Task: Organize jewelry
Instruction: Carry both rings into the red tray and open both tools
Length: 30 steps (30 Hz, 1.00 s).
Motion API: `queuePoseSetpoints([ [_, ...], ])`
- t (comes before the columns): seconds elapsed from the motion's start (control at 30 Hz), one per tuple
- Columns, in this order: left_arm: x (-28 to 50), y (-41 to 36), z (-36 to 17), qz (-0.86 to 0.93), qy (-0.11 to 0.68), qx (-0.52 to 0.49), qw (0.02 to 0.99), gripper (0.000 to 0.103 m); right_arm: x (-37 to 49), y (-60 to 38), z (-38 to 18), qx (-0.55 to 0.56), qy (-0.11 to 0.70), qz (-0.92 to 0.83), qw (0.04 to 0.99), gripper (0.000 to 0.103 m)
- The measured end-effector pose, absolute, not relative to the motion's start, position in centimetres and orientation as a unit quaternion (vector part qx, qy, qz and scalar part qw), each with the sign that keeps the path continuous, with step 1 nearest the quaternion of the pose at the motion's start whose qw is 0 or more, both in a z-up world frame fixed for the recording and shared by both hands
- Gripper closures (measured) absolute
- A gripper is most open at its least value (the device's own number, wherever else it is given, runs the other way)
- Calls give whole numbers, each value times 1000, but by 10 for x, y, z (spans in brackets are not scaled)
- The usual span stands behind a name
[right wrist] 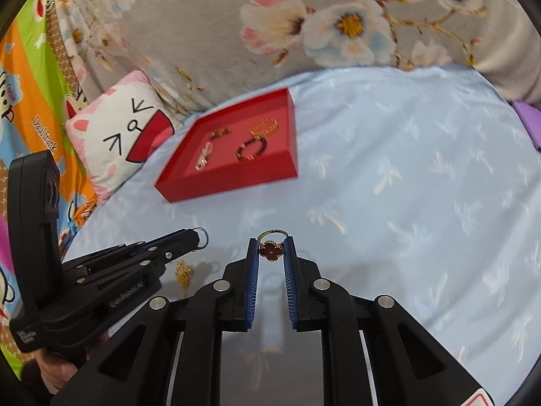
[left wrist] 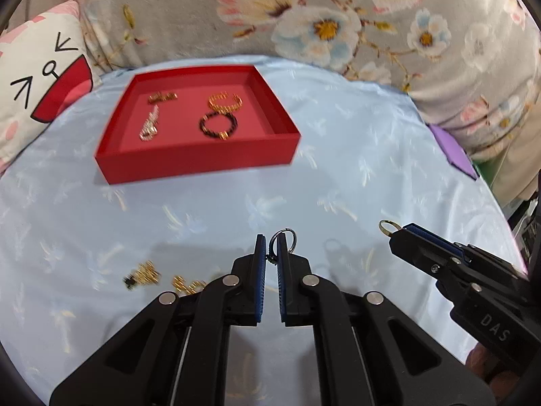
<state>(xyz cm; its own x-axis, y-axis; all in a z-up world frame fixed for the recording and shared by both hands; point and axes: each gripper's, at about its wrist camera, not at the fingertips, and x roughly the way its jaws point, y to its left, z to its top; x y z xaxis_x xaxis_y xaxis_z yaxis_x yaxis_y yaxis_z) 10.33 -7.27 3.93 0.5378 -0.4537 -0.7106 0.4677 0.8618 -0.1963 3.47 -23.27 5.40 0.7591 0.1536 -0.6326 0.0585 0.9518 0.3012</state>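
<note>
Jewelry is split between three places as I look through the wrist cameras. My left gripper [left wrist: 269, 248] is clenched on a thin silver ring [left wrist: 283, 241], which stands upright between the blue pads with its loop poking above the fingertips. My right gripper [right wrist: 272, 250] is clamped on a gold ring with a dark red clover face [right wrist: 272, 248], held at the very tips, the clover facing the camera.

Ahead of both, a shallow red rectangular tray [left wrist: 189, 160] sits on the pale blue patterned cloth [left wrist: 355, 182]. Inside it I see a gold chain bracelet [left wrist: 225, 101] at the back right, a dark beaded bracelet [left wrist: 218, 125] just in front of it, a small gold piece [left wrist: 163, 97] at the back left and a silvery piece [left wrist: 149, 126] in front of that.

A few small gold pieces [left wrist: 146, 272] lie loose on the cloth near my left gripper, blurred. A white cartoon-face pillow [right wrist: 125, 128] rests behind the tray, against grey floral fabric [right wrist: 236, 17].
</note>
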Motion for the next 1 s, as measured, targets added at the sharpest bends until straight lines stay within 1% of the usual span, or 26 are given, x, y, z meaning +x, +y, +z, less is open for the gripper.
queuePoseSetpoints([
  [0.1, 118, -57, 62, -260, 390, -3, 884, 98, 54, -225, 75, 138, 331, 45, 932, 89],
  [0.27, 162, -34, 100, -235, 354, -2, 905, 98, 111, -213, 107, 129, 312, 76, 938, 89],
  [0.47, 232, -20, 121, -223, 347, -11, 911, 98, 194, -205, 119, 137, 316, 95, 934, 89],
  [0.67, 305, -22, 110, -214, 361, -19, 908, 98, 271, -192, 96, 129, 348, 93, 924, 89],
  [0.87, 356, -34, 72, -197, 396, -1, 897, 98, 320, -177, 58, 124, 387, 90, 909, 89],
  [1.0, 376, -33, 52, -192, 412, -2, 891, 98, 338, -171, 41, 121, 406, 85, 902, 89],
])
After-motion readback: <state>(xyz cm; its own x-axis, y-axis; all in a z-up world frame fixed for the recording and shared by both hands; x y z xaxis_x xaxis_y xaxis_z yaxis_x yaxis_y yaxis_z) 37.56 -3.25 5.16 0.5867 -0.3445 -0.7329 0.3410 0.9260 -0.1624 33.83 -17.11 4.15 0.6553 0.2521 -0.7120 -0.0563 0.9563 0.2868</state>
